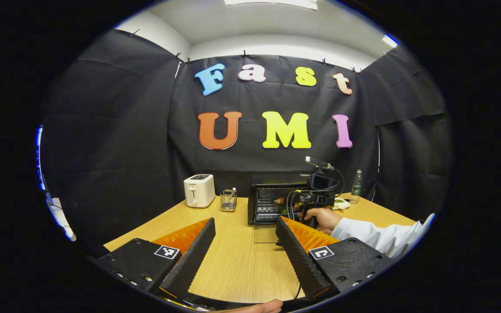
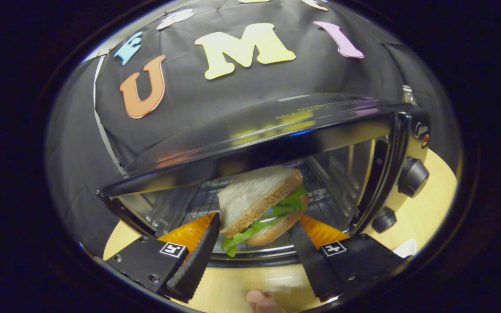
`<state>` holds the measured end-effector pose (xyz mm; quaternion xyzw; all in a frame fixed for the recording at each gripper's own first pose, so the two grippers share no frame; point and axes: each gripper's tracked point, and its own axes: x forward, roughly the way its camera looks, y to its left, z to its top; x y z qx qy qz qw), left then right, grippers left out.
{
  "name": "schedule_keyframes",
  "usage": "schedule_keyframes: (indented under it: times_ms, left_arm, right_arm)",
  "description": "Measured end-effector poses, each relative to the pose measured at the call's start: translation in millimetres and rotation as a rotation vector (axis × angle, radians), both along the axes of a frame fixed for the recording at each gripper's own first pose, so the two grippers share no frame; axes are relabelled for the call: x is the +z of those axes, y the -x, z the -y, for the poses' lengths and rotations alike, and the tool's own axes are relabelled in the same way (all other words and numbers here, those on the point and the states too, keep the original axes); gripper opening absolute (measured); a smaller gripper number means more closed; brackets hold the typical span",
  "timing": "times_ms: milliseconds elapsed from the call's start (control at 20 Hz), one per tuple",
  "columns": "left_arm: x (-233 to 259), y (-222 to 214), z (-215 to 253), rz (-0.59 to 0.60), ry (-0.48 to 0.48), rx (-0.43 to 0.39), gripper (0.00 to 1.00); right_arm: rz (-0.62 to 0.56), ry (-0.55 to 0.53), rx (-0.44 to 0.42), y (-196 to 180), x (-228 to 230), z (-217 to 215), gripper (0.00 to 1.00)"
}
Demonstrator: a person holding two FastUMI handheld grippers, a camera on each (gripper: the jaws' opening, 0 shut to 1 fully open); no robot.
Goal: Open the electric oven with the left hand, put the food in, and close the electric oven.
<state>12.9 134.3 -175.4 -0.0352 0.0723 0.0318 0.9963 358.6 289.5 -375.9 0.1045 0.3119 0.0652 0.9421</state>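
The black electric oven [image 1: 262, 204] stands at the table's far middle with its glass door [image 1: 265, 234] folded down flat. My left gripper [image 1: 245, 219] is well back from it, open and holding nothing. A hand in a white sleeve [image 1: 381, 237] holds my right gripper [image 1: 313, 201] at the oven's mouth. In the right gripper view, the right gripper [image 2: 255, 224] is shut on a tilted sandwich [image 2: 259, 200] with lettuce, at the front of the oven's wire rack [image 2: 196, 206], under the oven's top edge [image 2: 276, 143].
A white toaster [image 1: 199, 190] and a wire holder [image 1: 228, 200] stand left of the oven. A plastic bottle [image 1: 356, 186] and a small white object [image 1: 342, 203] are to its right. Two knobs [image 2: 412, 176] sit on the oven's right panel. Bare wooden table [image 1: 237, 261] lies ahead of my left gripper.
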Motion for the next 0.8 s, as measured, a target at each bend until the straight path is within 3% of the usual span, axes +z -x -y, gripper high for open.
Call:
schedule_keyframes:
  times_ms: [150, 500, 650, 800]
  left_arm:
    - [-4.2, -0.4, 2.1, -0.02, 0.028, 0.001, 0.93]
    - [-14.4, 7.5, 6.2, -0.073, 0.045, 0.022, 0.93]
    - [-13.9, 7.5, 4.8, -0.073, 0.034, 0.031, 0.93]
    - [-19.3, 5.3, 6.5, -0.092, 0.04, 0.03, 0.93]
  right_arm:
    - [-0.068, 0.037, 0.052, 18.6, -0.5, 2.8, 0.94]
    - [-0.122, 0.252, 0.149, 8.0, -18.4, 11.1, 1.0]
    - [-0.127, 0.262, 0.162, 11.1, -11.5, 15.4, 1.0]
    - [-0.227, 0.283, 0.183, 31.0, -11.6, 22.6, 1.0]
